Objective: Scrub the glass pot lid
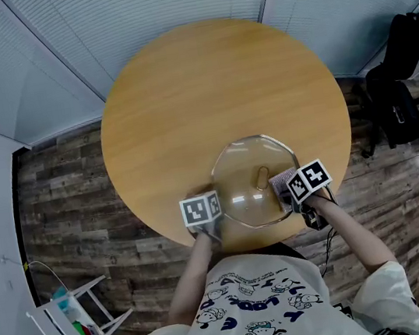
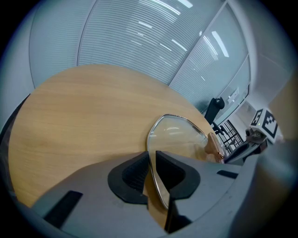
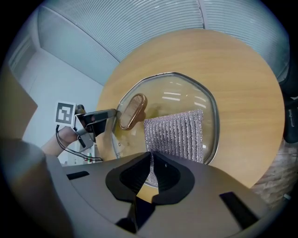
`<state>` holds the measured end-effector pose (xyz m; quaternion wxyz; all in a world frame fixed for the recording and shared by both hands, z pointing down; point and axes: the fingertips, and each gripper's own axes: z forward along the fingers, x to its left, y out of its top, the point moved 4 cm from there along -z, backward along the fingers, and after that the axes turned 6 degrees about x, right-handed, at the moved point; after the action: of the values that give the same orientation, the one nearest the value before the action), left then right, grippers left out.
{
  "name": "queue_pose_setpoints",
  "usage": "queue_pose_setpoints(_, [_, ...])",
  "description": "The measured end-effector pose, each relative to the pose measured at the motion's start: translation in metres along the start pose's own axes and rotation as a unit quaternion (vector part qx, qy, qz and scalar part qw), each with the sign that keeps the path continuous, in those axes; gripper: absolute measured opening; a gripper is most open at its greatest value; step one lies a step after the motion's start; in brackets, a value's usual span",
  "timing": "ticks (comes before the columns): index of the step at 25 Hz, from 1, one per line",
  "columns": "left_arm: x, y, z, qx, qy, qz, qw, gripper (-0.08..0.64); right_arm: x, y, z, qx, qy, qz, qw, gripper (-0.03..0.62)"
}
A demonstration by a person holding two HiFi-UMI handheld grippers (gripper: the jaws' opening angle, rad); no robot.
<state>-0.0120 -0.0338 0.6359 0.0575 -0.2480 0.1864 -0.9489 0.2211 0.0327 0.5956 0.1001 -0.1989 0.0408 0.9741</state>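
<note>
The glass pot lid [image 1: 255, 181] lies at the near edge of the round wooden counter [image 1: 211, 76], just in front of the person. The left tongs [image 2: 152, 173] are closed on the lid's left rim, the thin glass edge pinched between the black pads. The right tongs [image 3: 151, 173] are clamped on one end of a silvery ribbed scrub cloth [image 3: 179, 135], which lies spread on the glass on the lid's right side, just beside the copper-coloured handle [image 3: 132, 110] at the lid's middle. From the lid to the counter's far edge and out to both sides there is only open wood. Off the counter's right edge a black bag on a chair [image 1: 401, 81] stands on the plank floor [image 1: 63, 186]; off the near left a white rack [image 1: 72, 322] holds small coloured items. Slatted blinds [image 1: 152, 6] line the wall beyond the far edge. Each tongs' cube carries square black-and-white markers. The person's white shirt [image 1: 263, 304] bears cartoon figures and lettering too small to read.
</note>
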Motion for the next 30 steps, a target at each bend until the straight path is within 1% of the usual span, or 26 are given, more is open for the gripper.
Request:
queue_pose_setpoints(8, [0.0,0.001,0.002,-0.001,0.001,-0.001,1.0,0.057,0.011,-0.006,0.008,0.011,0.013,-0.009,1.0,0.041])
queue_pose_setpoints(17, [0.0,-0.001,0.0,-0.003,0.002,-0.001,1.0,0.057,0.035,-0.016,0.021,0.021,0.028,-0.026,0.999,0.037])
queue_pose_setpoints(30, [-0.001,-0.001,0.001,-0.005,0.004,-0.001,1.0,0.057,0.055,-0.014,0.033,0.031,0.048,-0.039,0.998,0.034])
